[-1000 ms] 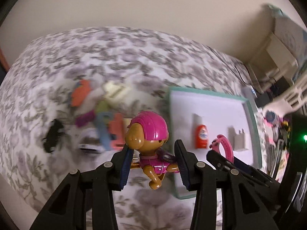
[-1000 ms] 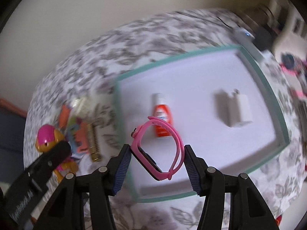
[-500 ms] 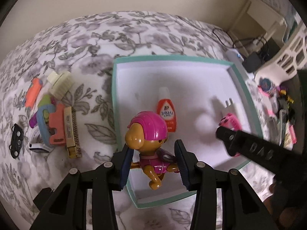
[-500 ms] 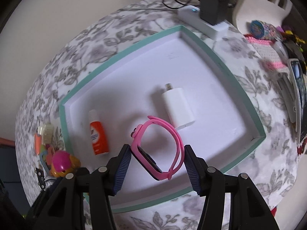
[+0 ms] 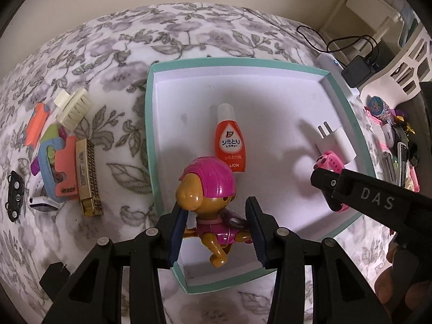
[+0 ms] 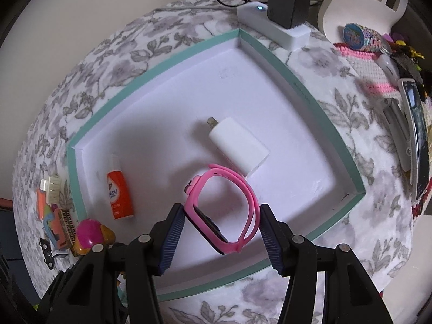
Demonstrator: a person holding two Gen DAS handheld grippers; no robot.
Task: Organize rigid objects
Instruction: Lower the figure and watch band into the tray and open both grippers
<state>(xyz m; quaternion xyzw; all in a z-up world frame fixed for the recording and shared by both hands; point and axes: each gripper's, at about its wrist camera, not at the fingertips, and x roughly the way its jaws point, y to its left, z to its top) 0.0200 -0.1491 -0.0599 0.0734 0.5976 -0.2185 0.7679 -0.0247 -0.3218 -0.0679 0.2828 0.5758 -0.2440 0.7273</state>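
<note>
Toy pup figure [image 5: 208,197], tan head with a magenta helmet and magenta body, was clamped in the left tongs [image 5: 214,233], pads pressed on both its flanks, hanging above the near-left corner of the teal-rimmed tray [image 5: 151,145]. Pink smartwatch [image 6: 221,210], dark screen face and looped strap, was gripped across its band by the right tongs [image 6: 221,239] over the tray's near half.

Left wrist view showed the loose pile on the floral-cloth desk [image 5: 121,54] beyond the tray's left edge: cream comb-like piece [image 5: 73,109], orange clip [image 5: 36,127], pastel plastic bits [image 5: 54,167], gold patterned lighter [image 5: 89,176], small black toy car [image 5: 14,195]. It also caught the right tongs' black arm crossing in from the right, hiding most of the watch. The right wrist view gave the pile only as a small cluster at the left edge, partly behind its own frame, with the pup's helmet poking out just beside it.

Right wrist view showed more along the desk's far and right edges: white power strip [image 6: 272,31] with a black adapter [image 6: 287,2] plugged in, touching the tray's far corner; pink knitted mat [image 6: 375,62], phone [image 6: 418,137] and small clutter.

Inside the tray lay an orange-and-white bottle [image 5: 229,140] and a white plug charger [image 6: 239,143], apart from each other. The charger sat just beyond the watch.
</note>
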